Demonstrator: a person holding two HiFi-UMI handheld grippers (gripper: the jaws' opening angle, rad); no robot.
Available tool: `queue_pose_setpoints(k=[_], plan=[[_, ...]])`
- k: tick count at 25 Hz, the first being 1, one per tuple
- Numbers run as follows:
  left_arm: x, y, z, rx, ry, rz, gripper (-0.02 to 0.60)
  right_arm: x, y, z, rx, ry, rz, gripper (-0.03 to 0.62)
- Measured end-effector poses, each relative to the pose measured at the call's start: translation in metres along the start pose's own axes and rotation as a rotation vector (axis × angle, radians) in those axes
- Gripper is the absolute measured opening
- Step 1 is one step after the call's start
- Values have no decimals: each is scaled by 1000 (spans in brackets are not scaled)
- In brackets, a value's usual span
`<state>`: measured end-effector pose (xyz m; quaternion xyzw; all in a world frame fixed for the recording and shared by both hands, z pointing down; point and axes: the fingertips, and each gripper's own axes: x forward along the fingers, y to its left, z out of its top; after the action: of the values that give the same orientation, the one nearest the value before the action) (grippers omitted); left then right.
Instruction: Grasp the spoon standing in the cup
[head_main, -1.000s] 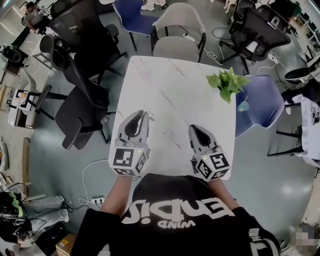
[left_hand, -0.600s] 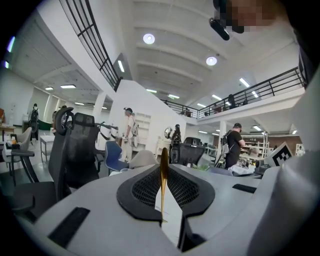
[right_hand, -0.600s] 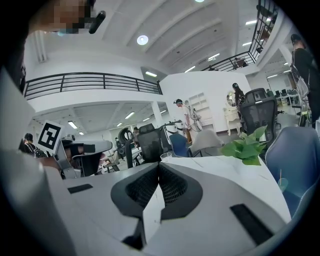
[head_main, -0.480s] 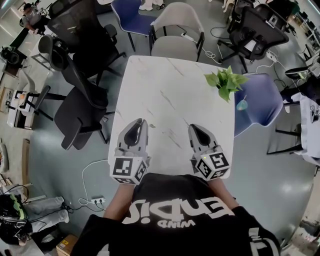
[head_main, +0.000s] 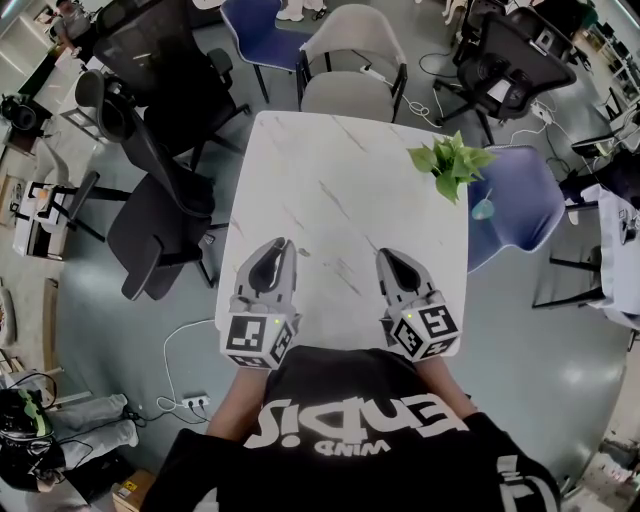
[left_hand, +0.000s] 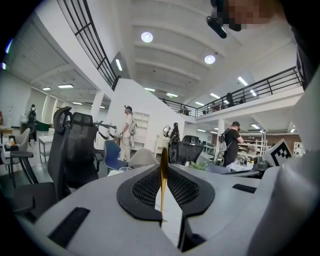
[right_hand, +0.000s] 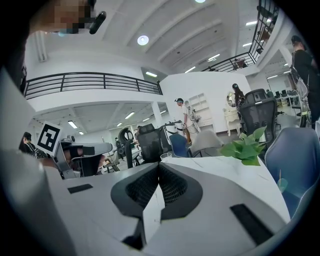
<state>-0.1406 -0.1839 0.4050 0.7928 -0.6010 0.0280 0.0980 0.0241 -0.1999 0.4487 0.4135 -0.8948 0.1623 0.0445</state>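
- Left gripper view, centre of frame: left gripper (left_hand: 164, 172) pinches a thin gold spoon (left_hand: 163, 155). The spoon stands upright and edge-on between the dark pads, its top rising just above the jaw tips. The jaws are nearly together, parted only by the metal.
- Left gripper view, lower centre: pale table (left_hand: 172, 220) shows through the gap under the jaws. No cup surrounds the spoon here.
- Right gripper view, centre: right gripper (right_hand: 159, 167) has its jaws pressed together with nothing between them.
- Right gripper view, just above the jaw tips: a clear cup (right_hand: 166, 157) stands at the far table edge, well apart. A green plant (right_hand: 248, 146) is at the right.
- Head view, lower centre: both grippers hover over the near edge of the table (head_main: 340, 170), left (head_main: 281, 244) and right (head_main: 384, 256). The spoon is too thin to make out.
- Step in hand, as judged: the grasp looks made, with the spoon out of the cup.
- Next move, as judged: a steady pinch with the handle kept upright, since so narrow a grip could let it swivel or slip.
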Motion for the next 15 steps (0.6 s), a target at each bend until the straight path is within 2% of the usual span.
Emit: queue_pose_setpoints(k=[15], plan=[[4, 0, -3, -7, 10, -8, 51, 0, 2, 1, -9, -4, 10, 12]])
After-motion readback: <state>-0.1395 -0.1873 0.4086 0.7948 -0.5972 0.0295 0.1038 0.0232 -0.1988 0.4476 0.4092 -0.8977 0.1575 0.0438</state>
